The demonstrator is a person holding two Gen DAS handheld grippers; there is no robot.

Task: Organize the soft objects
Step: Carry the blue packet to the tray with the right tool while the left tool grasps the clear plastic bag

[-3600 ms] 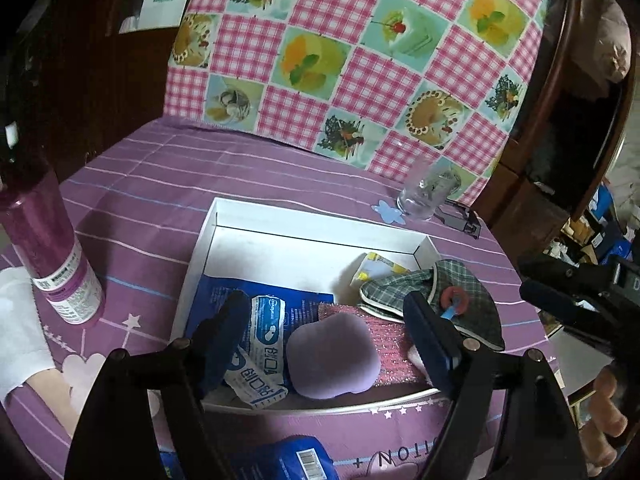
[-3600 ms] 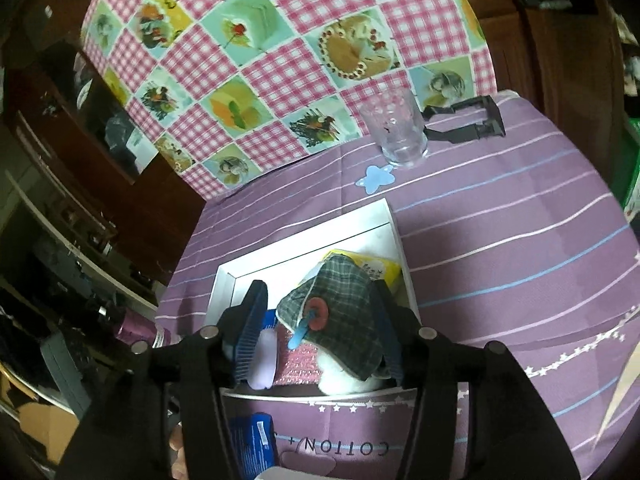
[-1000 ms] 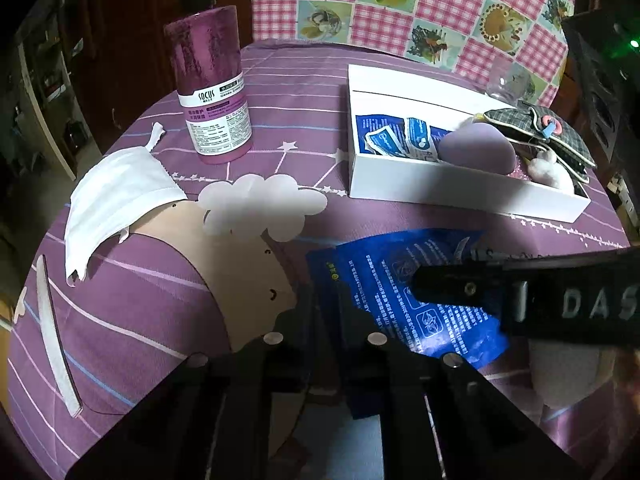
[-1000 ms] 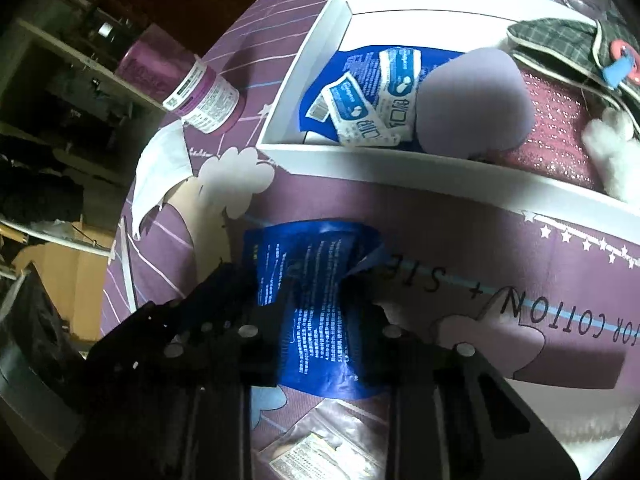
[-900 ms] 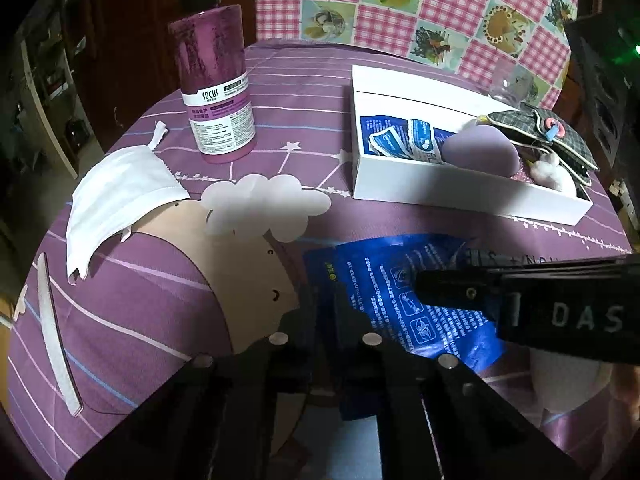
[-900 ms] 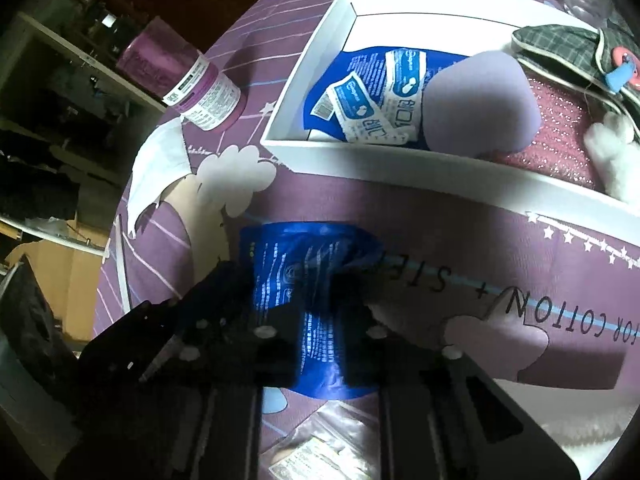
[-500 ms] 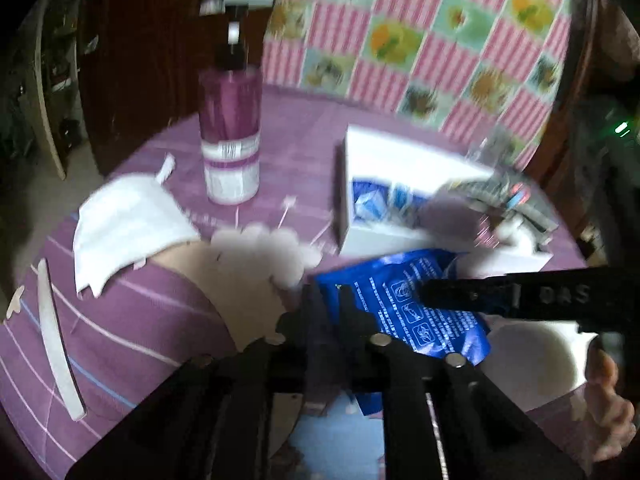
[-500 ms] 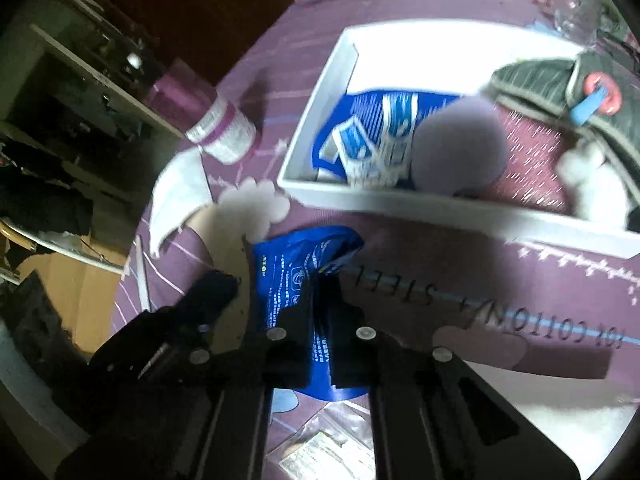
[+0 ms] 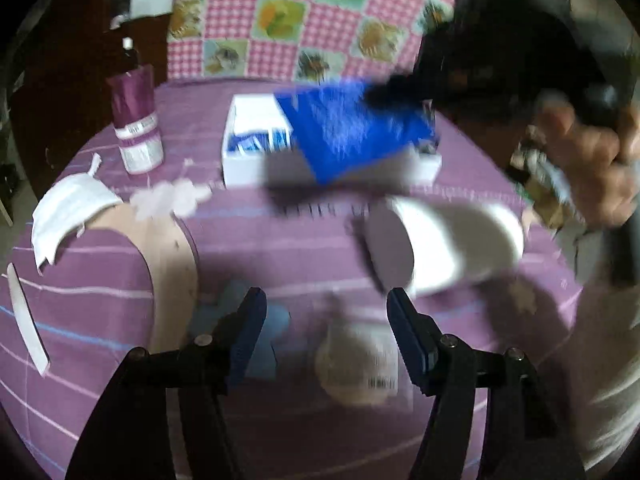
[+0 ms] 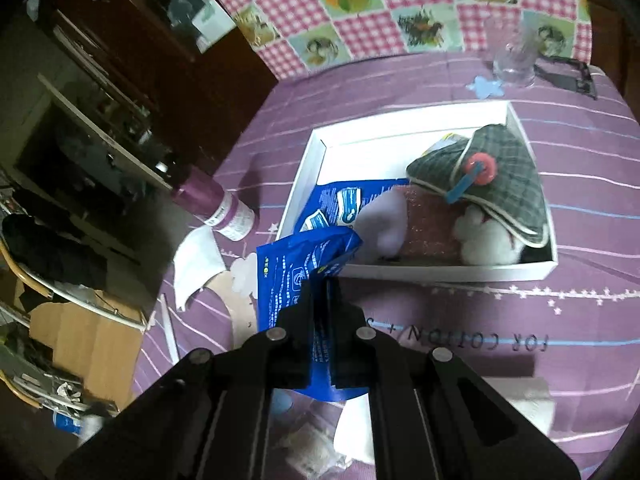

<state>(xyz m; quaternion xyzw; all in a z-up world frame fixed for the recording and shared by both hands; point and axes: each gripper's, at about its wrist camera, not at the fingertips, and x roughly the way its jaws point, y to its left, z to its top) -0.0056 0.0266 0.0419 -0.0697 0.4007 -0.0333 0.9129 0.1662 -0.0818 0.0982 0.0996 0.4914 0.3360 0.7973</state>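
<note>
On my left gripper (image 9: 326,316) the fingers are spreading, nothing between them. My right gripper (image 10: 320,280) has its fingers clamped on one crinkled blue plastic packet (image 10: 296,264), lifted at lower centre, long axis tilting up-right toward the single white rectangular box (image 10: 308,172). Purple tabletop (image 10: 580,304) print reads "FOR COTTON".

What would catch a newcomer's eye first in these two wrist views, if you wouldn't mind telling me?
The bright blue packet stands out most: the right gripper is shut on it, lifted just in front of the white box. In that box, a plaid pouch fills the right end. The left gripper, its jaws opening with nothing between them, hovers over the purple tablecloth.
</note>
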